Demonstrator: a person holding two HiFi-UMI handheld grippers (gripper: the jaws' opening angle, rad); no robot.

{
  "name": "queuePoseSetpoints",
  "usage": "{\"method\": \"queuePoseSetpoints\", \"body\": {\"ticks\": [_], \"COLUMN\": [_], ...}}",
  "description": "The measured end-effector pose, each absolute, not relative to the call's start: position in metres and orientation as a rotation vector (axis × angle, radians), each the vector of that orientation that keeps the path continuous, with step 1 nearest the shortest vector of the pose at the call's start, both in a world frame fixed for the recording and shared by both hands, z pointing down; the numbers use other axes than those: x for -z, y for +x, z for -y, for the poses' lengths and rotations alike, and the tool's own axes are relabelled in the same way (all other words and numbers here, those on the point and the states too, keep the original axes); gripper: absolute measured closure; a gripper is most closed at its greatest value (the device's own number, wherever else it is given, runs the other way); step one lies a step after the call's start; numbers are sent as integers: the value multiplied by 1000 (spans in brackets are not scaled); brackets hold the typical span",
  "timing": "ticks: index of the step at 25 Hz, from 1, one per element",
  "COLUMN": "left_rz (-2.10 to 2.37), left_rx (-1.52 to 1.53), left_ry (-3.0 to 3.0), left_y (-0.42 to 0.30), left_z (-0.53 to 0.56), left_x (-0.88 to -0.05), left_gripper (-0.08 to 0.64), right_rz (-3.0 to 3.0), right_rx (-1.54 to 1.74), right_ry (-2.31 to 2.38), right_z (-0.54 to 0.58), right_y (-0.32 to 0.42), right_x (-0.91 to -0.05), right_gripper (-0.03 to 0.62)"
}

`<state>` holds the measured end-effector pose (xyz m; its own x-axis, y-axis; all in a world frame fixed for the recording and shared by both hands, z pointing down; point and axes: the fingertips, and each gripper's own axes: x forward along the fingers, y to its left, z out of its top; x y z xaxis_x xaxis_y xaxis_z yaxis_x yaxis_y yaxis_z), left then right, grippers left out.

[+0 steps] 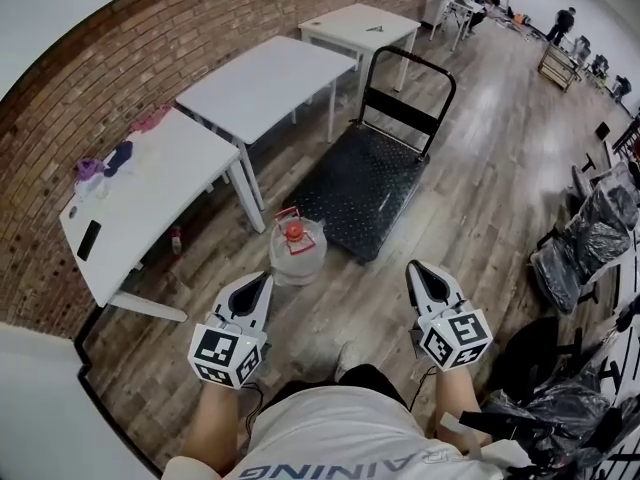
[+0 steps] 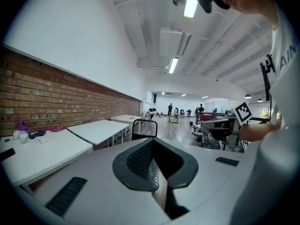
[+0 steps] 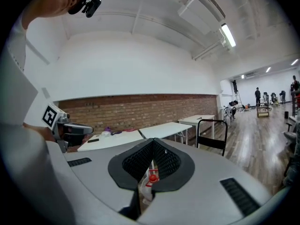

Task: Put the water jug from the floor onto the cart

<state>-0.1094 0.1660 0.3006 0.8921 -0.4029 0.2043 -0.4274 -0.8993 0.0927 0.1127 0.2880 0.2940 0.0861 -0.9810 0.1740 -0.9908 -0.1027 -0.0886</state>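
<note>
A clear water jug (image 1: pixel 297 253) with a red cap stands upright on the wood floor, just in front of the near end of the black platform cart (image 1: pixel 365 183). The cart's upright push handle (image 1: pixel 408 96) is at its far end. My left gripper (image 1: pixel 262 282) is held above the floor just short of the jug, shut and empty. My right gripper (image 1: pixel 420 271) hovers to the right of the jug, near the cart's corner, also shut on nothing. In the right gripper view the jug (image 3: pixel 149 179) shows through the slit below the shut jaws. The left gripper view looks past the cart handle (image 2: pixel 144 128).
Three white tables (image 1: pixel 265 83) line the brick wall at left, the nearest table leg (image 1: pixel 250 196) close to the jug. Chairs wrapped in black plastic (image 1: pixel 585 243) stand at right. People are working far down the room (image 1: pixel 563 23).
</note>
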Motion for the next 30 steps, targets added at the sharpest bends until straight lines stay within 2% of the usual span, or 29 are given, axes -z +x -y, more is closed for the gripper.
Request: {"method": "queuePoseSetpoints", "body": {"ticks": [9,21,30], "left_rz": [795,798,780], "left_rx": [-315,-331,-323], "left_ry": [2905,2842,2878], "left_y": [-57,-62,-71], "left_z": [-154,-102,9], "left_x": [-292,-317,-329], "left_gripper": [559,558,559], "right_rz": [2192,2173,2123], "right_rx": [-395,-421,-411], "right_ry": [2231,2139,2102], "right_z": [-255,-197,-97], "right_y": [179,165,154], "right_x": [-313,-326,-322], "right_gripper": [588,588,588]}}
